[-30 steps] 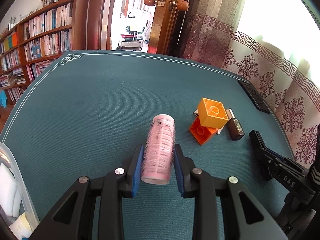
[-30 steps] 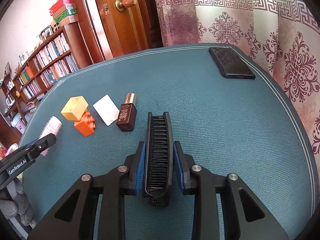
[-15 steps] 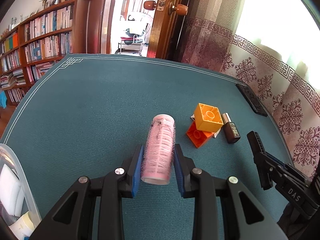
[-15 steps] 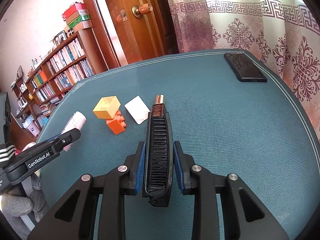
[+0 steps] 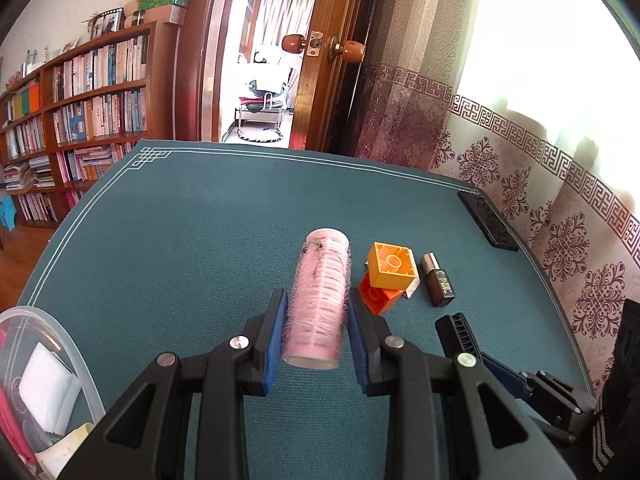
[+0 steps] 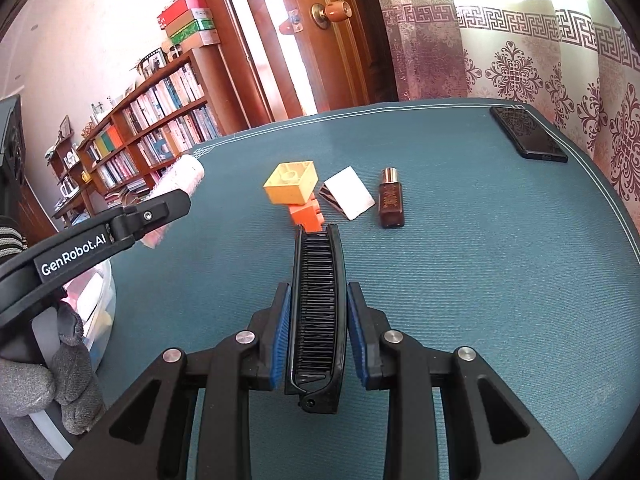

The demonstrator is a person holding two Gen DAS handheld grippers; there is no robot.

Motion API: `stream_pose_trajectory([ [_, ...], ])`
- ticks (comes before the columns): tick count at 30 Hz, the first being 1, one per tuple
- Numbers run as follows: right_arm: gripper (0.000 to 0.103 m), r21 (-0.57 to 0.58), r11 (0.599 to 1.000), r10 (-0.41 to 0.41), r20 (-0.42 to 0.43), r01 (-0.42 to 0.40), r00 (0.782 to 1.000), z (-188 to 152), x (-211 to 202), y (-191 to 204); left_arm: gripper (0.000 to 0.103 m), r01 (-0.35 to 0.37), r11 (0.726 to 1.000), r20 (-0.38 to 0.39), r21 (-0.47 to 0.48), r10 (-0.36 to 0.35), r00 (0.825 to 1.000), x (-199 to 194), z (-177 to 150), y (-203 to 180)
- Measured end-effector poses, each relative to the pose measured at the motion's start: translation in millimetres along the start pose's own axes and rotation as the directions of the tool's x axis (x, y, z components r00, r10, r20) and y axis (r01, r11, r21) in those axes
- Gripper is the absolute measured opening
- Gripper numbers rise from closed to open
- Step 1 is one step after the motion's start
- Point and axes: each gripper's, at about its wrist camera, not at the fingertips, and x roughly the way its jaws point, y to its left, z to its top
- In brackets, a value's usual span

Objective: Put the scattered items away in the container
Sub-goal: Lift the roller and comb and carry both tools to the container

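**Both grippers hold an item above the teal table**

The table (image 5: 192, 240) has a teal cloth with a white border line. Behind it stand a bookshelf (image 5: 84, 96), an open wooden door (image 5: 332, 60) and patterned curtains (image 6: 540, 56).

The clear container (image 5: 76, 356) is cut off at the left edge, so its contents are hard to make out. The white card (image 6: 349, 192) is partly hidden under the yellow block (image 6: 291, 183), which rests on the orange block (image 6: 307, 216). A brown bottle (image 6: 391, 200) lies just beside the card, and a black phone (image 6: 528, 138) lies near the far corner.

The left gripper (image 5: 316, 340) is clamped on the pink hair roller (image 5: 320, 300), which sticks out forward between its fingers. The right gripper (image 6: 316, 332) is clamped on the black comb (image 6: 318, 312) in the same way.
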Motion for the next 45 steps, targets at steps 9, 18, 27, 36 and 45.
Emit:
stream_pose_trajectory([
  [9,0.029,-0.034,0.999,0.032,-0.013,-0.033,0.999,-8.1,-3.0,22.2,0.033,-0.028,0.999,0.03,-0.016,0.029,0.999,-30.3,-14.7,13.6],
  [18,0.029,-0.097,0.993,0.069,-0.033,-0.072,0.997,-10.4,-0.6,58.2,0.033,-0.086,0.996,0.048,-0.032,0.087,0.995,-55.6,-25.2,38.0],
  [27,0.029,-0.162,0.978,0.126,-0.04,-0.131,0.991,-9.0,3.6,103.8,0.033,-0.165,0.983,0.071,-0.077,0.171,0.983,-75.9,-33.4,73.8],
  [36,0.029,-0.198,0.964,0.175,-0.039,-0.18,0.984,-6.9,6.3,140.0,0.033,-0.215,0.971,0.093,-0.105,0.225,0.97,-92.4,-38.8,97.2],
  [45,0.03,-0.241,0.944,0.219,-0.048,-0.224,0.975,-6.6,13.6,179.2,0.033,-0.28,0.953,0.103,-0.119,0.292,0.951,-101.4,-40.4,121.7],
])
